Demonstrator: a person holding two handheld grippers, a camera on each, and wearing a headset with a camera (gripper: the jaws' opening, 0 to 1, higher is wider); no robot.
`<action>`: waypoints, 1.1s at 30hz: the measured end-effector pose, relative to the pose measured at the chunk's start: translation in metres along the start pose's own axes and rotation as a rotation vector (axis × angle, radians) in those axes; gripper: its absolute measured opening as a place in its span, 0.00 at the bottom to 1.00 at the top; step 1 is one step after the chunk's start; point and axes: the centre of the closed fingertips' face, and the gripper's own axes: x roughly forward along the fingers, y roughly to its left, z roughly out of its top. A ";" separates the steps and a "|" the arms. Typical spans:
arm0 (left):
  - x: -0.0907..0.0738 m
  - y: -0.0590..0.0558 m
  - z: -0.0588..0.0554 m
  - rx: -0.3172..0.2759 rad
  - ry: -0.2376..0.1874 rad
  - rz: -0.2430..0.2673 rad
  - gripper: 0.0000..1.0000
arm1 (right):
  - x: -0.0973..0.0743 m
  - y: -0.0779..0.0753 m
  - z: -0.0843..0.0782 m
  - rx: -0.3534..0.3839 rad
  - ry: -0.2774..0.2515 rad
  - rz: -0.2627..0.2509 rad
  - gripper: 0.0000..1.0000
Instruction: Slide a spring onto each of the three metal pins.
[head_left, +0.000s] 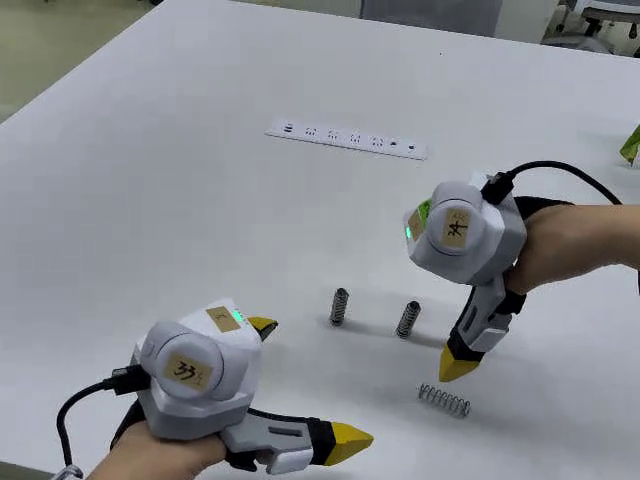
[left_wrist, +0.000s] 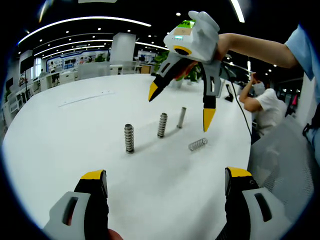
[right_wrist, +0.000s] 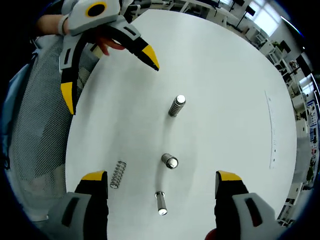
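Two metal pins stand upright on the white table (head_left: 180, 200), each with a spring on it: one (head_left: 340, 306) on the left, one (head_left: 407, 318) to its right. A third pin (left_wrist: 181, 117) stands bare at the end of the row, also bare from above in the right gripper view (right_wrist: 160, 202). A loose spring (head_left: 444, 400) lies flat beside the row. My right gripper (head_left: 460, 345) hangs open, pointing down just above the bare pin and the loose spring. My left gripper (head_left: 306, 382) is open near the table's front edge, empty, aimed at the row.
A white power strip (head_left: 347, 140) lies farther back on the table. A green object (head_left: 632, 145) sits at the right edge. A mesh chair (left_wrist: 280, 150) and a seated person (left_wrist: 262, 107) are beyond the table's side.
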 end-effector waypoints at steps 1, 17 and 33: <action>0.000 0.000 -0.001 0.001 0.004 0.001 1.00 | -0.003 0.002 0.001 0.016 -0.017 -0.003 0.91; 0.000 0.000 0.000 0.006 -0.008 0.002 0.98 | -0.022 0.012 -0.017 0.227 -0.226 -0.088 0.97; 0.004 -0.004 0.001 0.015 -0.006 -0.004 0.95 | -0.034 0.037 -0.055 0.494 -0.392 -0.211 0.98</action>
